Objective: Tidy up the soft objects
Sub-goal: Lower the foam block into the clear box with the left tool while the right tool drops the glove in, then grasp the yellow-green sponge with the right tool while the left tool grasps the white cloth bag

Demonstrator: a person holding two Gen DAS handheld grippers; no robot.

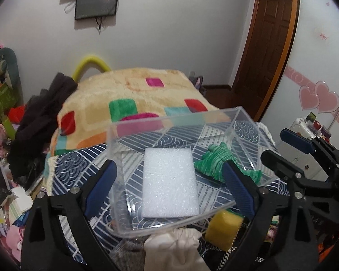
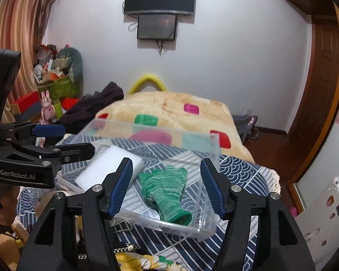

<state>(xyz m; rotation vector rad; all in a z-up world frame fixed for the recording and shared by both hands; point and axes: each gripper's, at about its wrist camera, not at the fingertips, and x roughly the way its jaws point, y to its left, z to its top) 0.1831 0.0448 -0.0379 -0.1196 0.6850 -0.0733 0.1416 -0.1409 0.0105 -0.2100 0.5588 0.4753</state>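
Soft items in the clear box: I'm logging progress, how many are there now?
2: a white foam block on the left of the clear box, a green glove on its right. None look hidden.

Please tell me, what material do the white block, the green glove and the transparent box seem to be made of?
White block: probably polyethylene foam, matte with a fine sparkling grain of cells. Green glove: knitted yarn, visibly ribbed, with lighter green streaks; the fibre cannot be told. Clear box: rigid acrylic or similar plastic, glossy; the patterned cloth shows through its flat, sharp-edged walls.

Two close, forward-facing wrist views sharing the clear box.
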